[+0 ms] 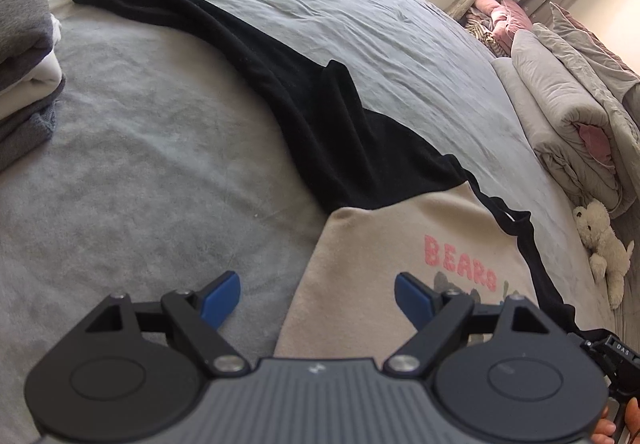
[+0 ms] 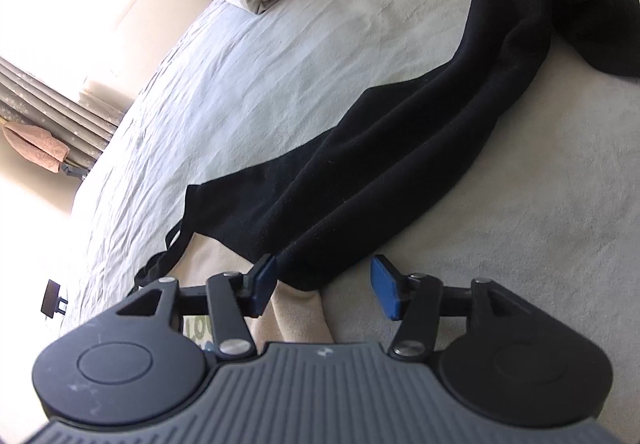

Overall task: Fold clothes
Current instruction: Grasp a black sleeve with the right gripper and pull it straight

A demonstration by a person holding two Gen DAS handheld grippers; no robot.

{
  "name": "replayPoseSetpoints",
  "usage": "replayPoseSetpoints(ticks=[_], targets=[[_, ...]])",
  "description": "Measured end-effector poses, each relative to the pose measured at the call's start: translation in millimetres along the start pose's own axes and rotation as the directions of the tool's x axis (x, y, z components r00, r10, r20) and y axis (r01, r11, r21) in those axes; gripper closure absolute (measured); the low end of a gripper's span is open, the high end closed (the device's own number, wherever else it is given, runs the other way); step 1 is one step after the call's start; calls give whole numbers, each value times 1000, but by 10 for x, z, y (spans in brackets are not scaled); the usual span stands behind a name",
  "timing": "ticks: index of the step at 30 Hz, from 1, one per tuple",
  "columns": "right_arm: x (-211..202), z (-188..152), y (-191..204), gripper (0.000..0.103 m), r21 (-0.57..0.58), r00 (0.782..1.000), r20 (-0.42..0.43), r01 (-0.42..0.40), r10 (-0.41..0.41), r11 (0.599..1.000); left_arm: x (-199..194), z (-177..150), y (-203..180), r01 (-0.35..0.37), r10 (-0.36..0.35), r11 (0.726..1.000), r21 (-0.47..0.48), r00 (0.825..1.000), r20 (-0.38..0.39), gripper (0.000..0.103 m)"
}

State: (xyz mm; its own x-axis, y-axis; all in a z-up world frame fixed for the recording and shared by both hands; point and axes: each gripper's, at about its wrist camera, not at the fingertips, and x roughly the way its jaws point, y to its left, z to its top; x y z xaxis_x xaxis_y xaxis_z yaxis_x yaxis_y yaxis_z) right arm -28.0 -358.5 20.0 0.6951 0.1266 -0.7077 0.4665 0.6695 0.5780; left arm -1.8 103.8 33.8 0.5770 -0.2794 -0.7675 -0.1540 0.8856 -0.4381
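A: Currently, why does the black garment (image 1: 320,124) lie stretched along the bed (image 1: 140,164)?

B: Probably staged for folding; its end overlaps the beige sweatshirt (image 1: 380,264).

A: Grippers?

B: Left gripper (image 1: 318,294): wide open, empty. Right gripper (image 2: 324,292): parted, straddling the hem, gripping nothing. The sweatshirt's lower part is hidden.

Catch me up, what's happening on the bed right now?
A person with a handheld gripper in each hand is folding clothes on a grey bed. A black garment lies stretched out lengthwise, its near end over a beige BEARS sweatshirt. The left gripper hangs open above the sweatshirt, holding nothing. The right gripper is open at the black garment's near edge, pads not clamping it. Folded clothes sit stacked at one side.
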Motion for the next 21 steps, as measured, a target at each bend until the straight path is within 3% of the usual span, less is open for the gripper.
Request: replayPoseSetpoints(ticks=[4,7,13,17,21], targets=[[84,-100,147,48,-113,1000,17,11,-9,993,-1,-8,-7,-5,5,1000,8,1000,3,18],[174,-182,305,88,-253,996,38,89,-82,963,-5,-8,3,-5,4,1000,14,1000,4,18],[-75,-164,473,90,-349,989,113,129,-95,928,-60,45,96,-7,8,1000,-21,1000,20,20],[206,-261,435,90,-407,977,77,214,-200,888,-26,36,54,-21,21,1000,2,1000,14,20],[219,-326,574,88,-496,965,127,262,-229,828,-34,42,63,-24,24,1000,16,1000,12,20]])
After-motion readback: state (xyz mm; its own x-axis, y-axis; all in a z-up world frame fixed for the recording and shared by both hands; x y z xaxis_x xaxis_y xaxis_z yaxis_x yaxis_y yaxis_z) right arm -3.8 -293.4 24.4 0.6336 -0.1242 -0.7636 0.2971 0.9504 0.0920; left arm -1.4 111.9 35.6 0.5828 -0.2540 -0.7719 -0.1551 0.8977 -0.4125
